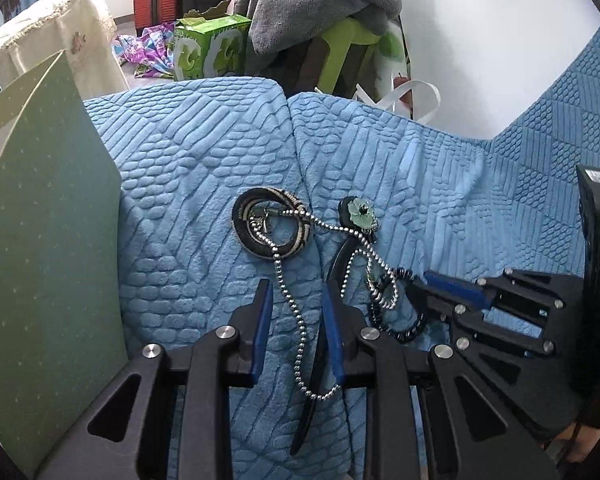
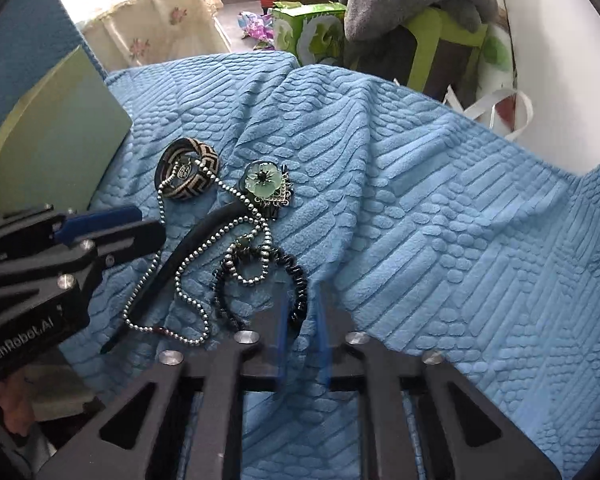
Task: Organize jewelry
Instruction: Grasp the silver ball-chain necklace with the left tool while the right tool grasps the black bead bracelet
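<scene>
Black headband runs lengthwise between the released left claw; right claw grasps nothing.

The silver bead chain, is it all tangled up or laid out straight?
Tangled. The silver bead chain loops across the woven bangle, the black headband and the dark bead bracelet on the blue blanket.
</scene>
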A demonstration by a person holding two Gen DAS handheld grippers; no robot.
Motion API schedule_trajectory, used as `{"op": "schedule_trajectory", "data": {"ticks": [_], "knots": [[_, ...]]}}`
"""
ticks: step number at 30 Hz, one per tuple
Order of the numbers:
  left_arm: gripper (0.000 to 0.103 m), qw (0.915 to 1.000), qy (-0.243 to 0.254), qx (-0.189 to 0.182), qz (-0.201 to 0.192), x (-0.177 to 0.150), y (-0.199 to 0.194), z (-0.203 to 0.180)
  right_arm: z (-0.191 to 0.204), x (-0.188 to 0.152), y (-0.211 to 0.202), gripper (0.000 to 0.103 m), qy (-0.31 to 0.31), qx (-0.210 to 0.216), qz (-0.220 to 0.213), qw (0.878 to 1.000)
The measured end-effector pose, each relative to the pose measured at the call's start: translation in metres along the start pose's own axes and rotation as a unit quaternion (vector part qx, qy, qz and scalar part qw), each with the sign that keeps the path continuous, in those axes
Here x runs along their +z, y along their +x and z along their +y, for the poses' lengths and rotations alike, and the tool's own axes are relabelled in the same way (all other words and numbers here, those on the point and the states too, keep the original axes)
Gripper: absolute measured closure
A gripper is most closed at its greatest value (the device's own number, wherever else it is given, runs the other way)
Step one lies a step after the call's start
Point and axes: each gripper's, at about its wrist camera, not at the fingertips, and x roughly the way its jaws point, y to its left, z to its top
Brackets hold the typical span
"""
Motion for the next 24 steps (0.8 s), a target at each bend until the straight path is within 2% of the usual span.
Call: {"op": "schedule_trajectory", "data": {"ticks": [2, 4, 16, 24], "knots": [[0.084, 1.0000, -0.006, 0.000, 0.001, 0.002, 0.002, 0.001, 0.000, 0.000, -0.003, 0.095, 0.006, 0.000, -0.005, 1.000], [0.086, 1.0000, -0.009, 0.002, 0.002, 0.003, 0.004, 0.002, -0.001, 0.000, -0.009, 0.096, 0.017, 0.004, -0.010, 1.000], [0.086, 0.9996, -0.010, 0.025, -0.009, 0.007, 0.017, 0.004, -0.012, 0.000, -0.017, 0.095, 0.038, 0.003, -0.016, 0.999], [0.087, 0.9986, 0.011, 0.046, -0.022, 0.012, 0.023, -0.004, -0.010, -0.002, -0.021, 0.095, 0.037, -0.001, -0.022, 0.999]]}}
